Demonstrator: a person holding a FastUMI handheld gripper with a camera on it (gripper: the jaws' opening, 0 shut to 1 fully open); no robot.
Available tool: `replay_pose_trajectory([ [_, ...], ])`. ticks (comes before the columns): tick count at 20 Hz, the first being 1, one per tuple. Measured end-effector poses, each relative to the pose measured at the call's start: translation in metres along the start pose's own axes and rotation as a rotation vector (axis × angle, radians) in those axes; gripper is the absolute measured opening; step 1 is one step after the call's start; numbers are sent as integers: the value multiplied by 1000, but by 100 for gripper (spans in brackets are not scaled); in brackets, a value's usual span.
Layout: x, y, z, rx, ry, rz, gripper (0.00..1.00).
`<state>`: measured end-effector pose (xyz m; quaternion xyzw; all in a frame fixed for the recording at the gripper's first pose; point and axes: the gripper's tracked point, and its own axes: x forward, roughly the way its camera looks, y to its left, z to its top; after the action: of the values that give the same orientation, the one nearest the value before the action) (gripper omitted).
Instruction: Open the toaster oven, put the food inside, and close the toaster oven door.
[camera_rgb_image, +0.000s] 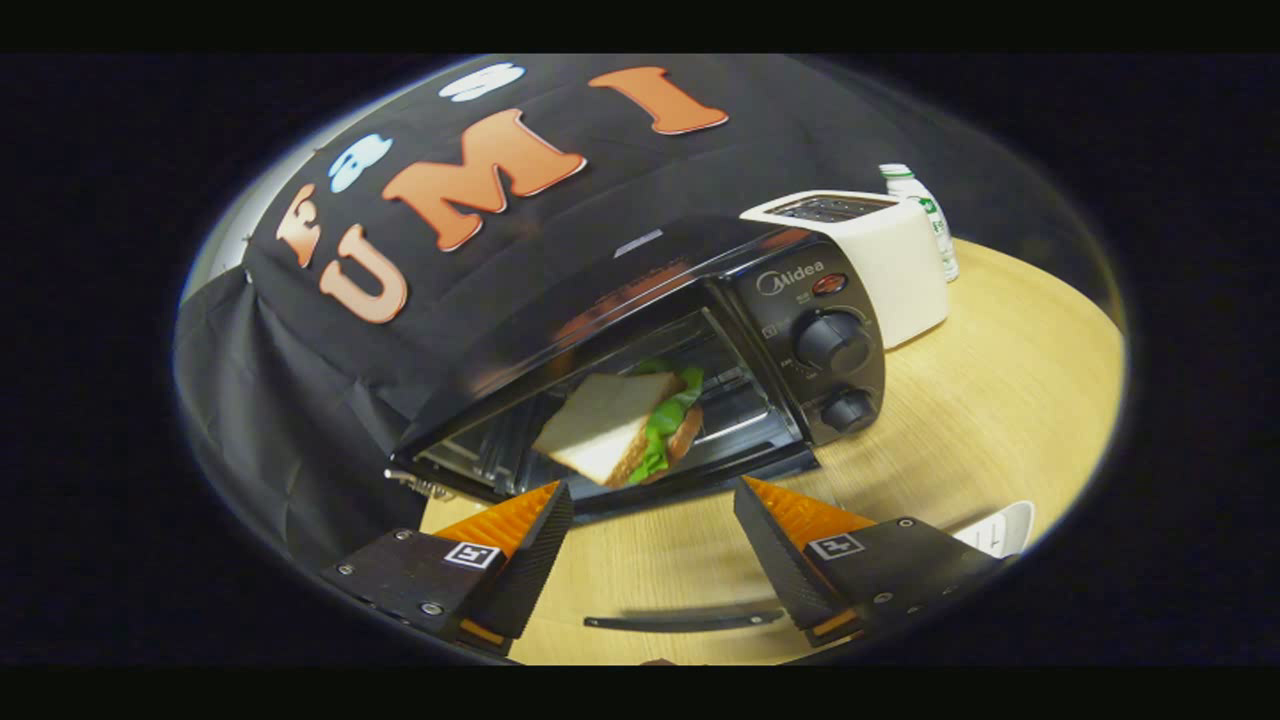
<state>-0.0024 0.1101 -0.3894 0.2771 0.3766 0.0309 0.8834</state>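
Two fingers of the hand-held gripper (652, 545) are standing wide apart in the gripper view, gripping nothing, with bare wooden tabletop (1000, 400) showing between them. Just ahead of them the black toaster oven with two round knobs (800, 330) is sitting with its door dropped open, and the door's glass seems to be showing the table through it, its dark curved handle (685, 621) lying low between the fingers. Inside the cavity a triangular white-bread sandwich with green lettuce (625, 425) is resting at a tilt, and I cannot tell whether it is lying fully on the rack or jutting past the front lip. Beyond the oven a white pop-up toaster (880, 260) and a small white bottle with a green label (925, 215) are standing close together, and a white object (1005, 528) is peeking out beside the right finger. Closing the door looks like the remaining step. If the sandwich is overhanging, the rising door could be pinching or shoving it; a finger slipping off the thin handle could be letting the door drop back, and pushing hard could be sliding the whole oven toward the toaster.
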Motion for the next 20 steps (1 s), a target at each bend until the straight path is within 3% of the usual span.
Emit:
replay_pose_trajectory([
  [7, -56, 3, -90, -247, 258, 12, 97],
  [10, -71, 1, -114, -284, 303, 24, 96],
  [13, -70, -21, -133, -294, 374, -24, 97],
  [20, -43, -35, -133, -259, 417, -97, 99],
])
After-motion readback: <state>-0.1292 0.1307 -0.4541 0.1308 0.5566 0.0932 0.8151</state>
